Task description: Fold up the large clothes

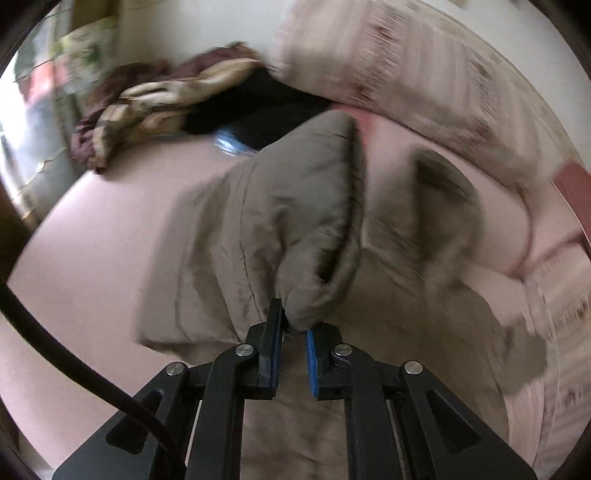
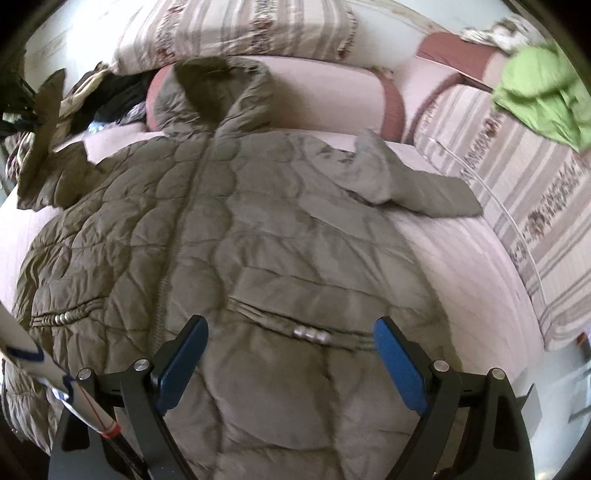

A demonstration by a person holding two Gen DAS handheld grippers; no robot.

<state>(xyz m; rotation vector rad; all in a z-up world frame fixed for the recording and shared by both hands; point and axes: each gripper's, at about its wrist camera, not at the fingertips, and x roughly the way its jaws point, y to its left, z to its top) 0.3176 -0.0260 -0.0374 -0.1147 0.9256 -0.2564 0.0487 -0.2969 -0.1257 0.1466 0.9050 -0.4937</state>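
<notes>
An olive quilted hooded jacket (image 2: 229, 229) lies front up on the pink bed (image 2: 461, 266), zip closed, its hood (image 2: 218, 88) resting on a pink bolster. In the left wrist view my left gripper (image 1: 293, 325) is shut on the cuff end of one sleeve (image 1: 314, 206) and holds it raised above the jacket body; the view is motion-blurred. In the right wrist view my right gripper (image 2: 291, 332) hangs open over the lower front near a pocket, with nothing between its blue pads. The other sleeve (image 2: 406, 181) lies bent on the sheet to the right.
A heap of brown, cream and black clothes (image 1: 147, 103) lies at the far left of the bed. Striped pillows (image 2: 236, 33) line the back and right side. A green garment (image 2: 539, 103) sits on the right pillow. A black cable (image 1: 74, 362) crosses the left wrist view.
</notes>
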